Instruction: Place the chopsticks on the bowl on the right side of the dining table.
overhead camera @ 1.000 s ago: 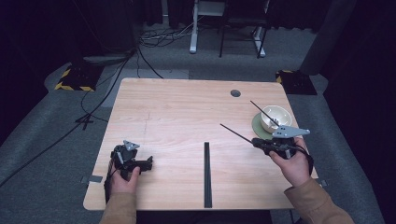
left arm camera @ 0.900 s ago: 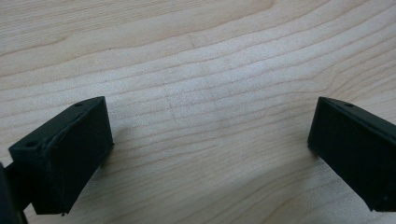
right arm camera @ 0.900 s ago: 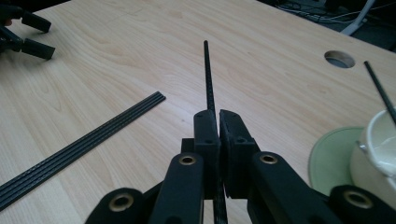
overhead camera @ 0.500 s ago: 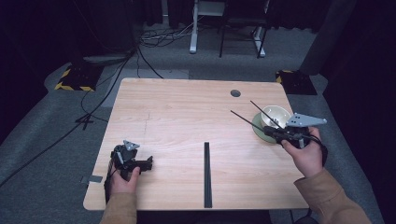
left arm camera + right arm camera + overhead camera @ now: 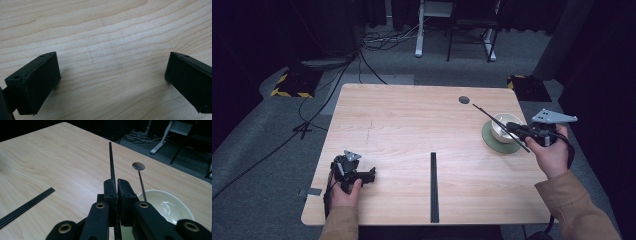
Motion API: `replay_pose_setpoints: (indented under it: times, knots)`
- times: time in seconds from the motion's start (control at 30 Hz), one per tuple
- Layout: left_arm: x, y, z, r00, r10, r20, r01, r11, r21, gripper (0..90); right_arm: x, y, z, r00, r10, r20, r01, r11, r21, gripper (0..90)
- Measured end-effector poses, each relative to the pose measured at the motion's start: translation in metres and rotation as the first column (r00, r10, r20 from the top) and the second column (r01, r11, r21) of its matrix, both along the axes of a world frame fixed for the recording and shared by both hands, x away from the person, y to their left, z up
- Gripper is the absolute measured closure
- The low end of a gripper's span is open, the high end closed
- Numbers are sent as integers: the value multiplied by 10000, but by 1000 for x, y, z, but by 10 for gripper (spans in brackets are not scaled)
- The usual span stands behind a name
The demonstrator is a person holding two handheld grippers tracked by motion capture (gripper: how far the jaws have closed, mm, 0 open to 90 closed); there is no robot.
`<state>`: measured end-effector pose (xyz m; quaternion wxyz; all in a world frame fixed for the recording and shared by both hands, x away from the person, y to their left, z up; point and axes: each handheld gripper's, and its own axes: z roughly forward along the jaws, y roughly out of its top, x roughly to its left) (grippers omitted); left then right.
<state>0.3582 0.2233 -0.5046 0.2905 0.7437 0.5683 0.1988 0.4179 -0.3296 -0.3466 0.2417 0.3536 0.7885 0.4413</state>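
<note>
My right gripper (image 5: 515, 130) is shut on a thin black rod (image 5: 111, 160) and holds it above the table's right side, next to a white bowl (image 5: 503, 127) on a green saucer (image 5: 492, 143). The rod (image 5: 486, 114) slants up and away past the closed jaws. A second thin rod (image 5: 141, 183) leans out of the bowl (image 5: 165, 206). At the front left, my left gripper (image 5: 371, 175) rests on the table. In its own view the left gripper (image 5: 112, 80) is open, with only bare wood between its jaws.
A long black strip (image 5: 433, 187) lies on the wooden table (image 5: 412, 125) near the front middle. A round cable hole (image 5: 464, 100) is at the back right. Beyond the table are floor cables and desk legs (image 5: 419, 30).
My right hand has lifted and carried the rod to the right and farther back, from in front of the bowl to beside it. The left hand stayed still.
</note>
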Motion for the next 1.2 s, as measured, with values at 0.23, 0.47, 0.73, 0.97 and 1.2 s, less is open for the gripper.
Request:
replay_pose_setpoints:
  times: [0.23, 0.47, 0.73, 0.97, 1.2]
  knots:
    - [0, 0, 0, 10000, -2, -2, 2, 10000, 3, 1, 15, -13, -5, 10000, -2, -92, 7, 9987, 514, 868]
    - [0, 0, 0, 10000, -1, 1, 1, 10000, 7, 1, 34, -24, -13, 9990, -411, -155, 415, 9988, 259, 868]
    - [0, 0, 0, 10000, -1, -2, 1, 10000, 5, 2, 50, -33, -28, 9975, -590, -385, 603, 9976, 342, 868]
    - [0, 0, 0, 10000, -3, -2, 3, 10000, 4, 2, 59, -42, -41, 9938, -976, -534, 988, 9949, 197, 868]
    - [0, 0, 0, 10000, -2, -1, 2, 10000, 6, 2, 69, -47, -55, 9913, -1123, -692, 1112, 9936, -190, 868]
